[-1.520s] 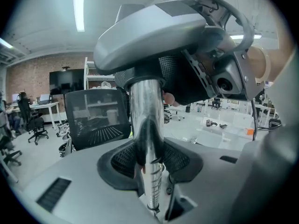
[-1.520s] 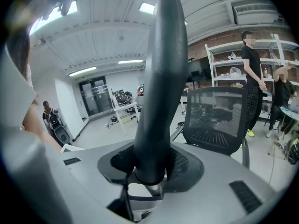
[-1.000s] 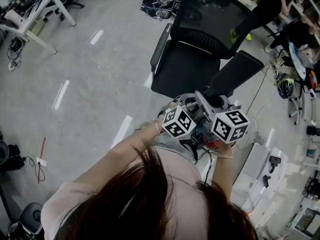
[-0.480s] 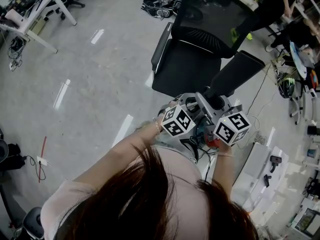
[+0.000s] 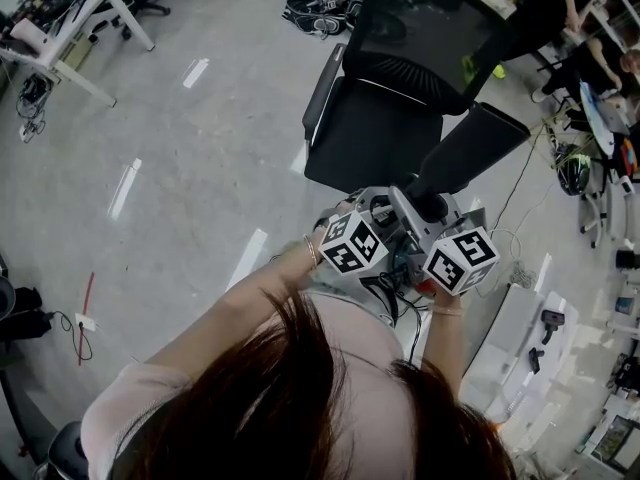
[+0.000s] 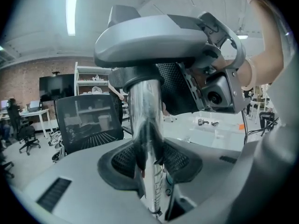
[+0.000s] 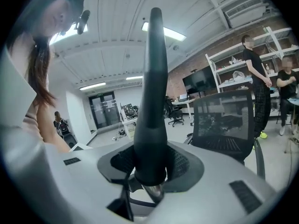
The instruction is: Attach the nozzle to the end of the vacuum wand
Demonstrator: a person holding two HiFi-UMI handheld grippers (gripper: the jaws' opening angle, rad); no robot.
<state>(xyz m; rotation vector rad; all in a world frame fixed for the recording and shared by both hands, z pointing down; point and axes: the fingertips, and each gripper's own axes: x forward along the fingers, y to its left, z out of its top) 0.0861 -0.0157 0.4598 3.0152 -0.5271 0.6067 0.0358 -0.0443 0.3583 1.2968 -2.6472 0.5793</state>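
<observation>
In the head view my two grippers sit side by side in front of the person's chest. A black tapered nozzle (image 5: 468, 148) rises up and to the right from them. The right gripper (image 5: 428, 218) is shut on the nozzle's thick base, which stands upright between the jaws in the right gripper view (image 7: 153, 101). A chrome tube end (image 7: 152, 190) shows just under that base. The left gripper (image 5: 378, 213) is shut on the chrome vacuum wand (image 6: 145, 139), which runs up to a black collar (image 6: 135, 76) beneath the right gripper (image 6: 159, 41).
A black mesh office chair (image 5: 400, 98) stands directly ahead of the grippers. A white desk frame (image 5: 70, 28) is at the far left, and several shoes (image 5: 320, 8) lie beyond the chair. A white bench (image 5: 520, 338) and cables are to the right, with people (image 5: 545, 8) at the far right.
The right gripper's marker cube has dipped and tilted slightly. Both grips and the nozzle stay where they were.
</observation>
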